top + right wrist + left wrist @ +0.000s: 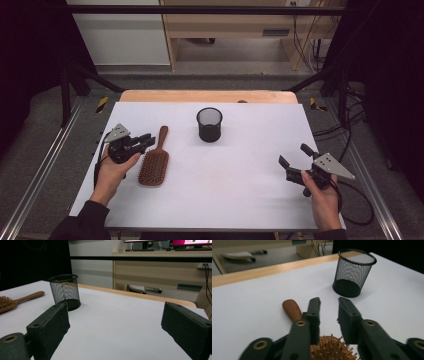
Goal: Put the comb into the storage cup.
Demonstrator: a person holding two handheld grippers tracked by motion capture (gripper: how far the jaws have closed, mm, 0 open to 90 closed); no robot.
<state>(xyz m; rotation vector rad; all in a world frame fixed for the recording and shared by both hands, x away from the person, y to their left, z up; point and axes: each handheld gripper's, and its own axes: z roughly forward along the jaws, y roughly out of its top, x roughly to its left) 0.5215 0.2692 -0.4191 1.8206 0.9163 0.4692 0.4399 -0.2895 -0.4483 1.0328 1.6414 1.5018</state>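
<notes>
On the white surface (240, 170), the wooden hairbrush (154, 161) lies left of the mesh cup (209, 124), handle pointing away. The left gripper (144, 141) hovers just beside its handle, jaws narrowed on nothing; the right gripper (295, 156), well apart, stands spread.

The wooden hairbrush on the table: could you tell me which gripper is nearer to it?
Left. The left gripper hovers beside the hairbrush; the right gripper sits far across the table.

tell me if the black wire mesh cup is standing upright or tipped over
Upright. The black wire mesh cup stands on its solid round base on the white table with its open rim facing up.
</notes>
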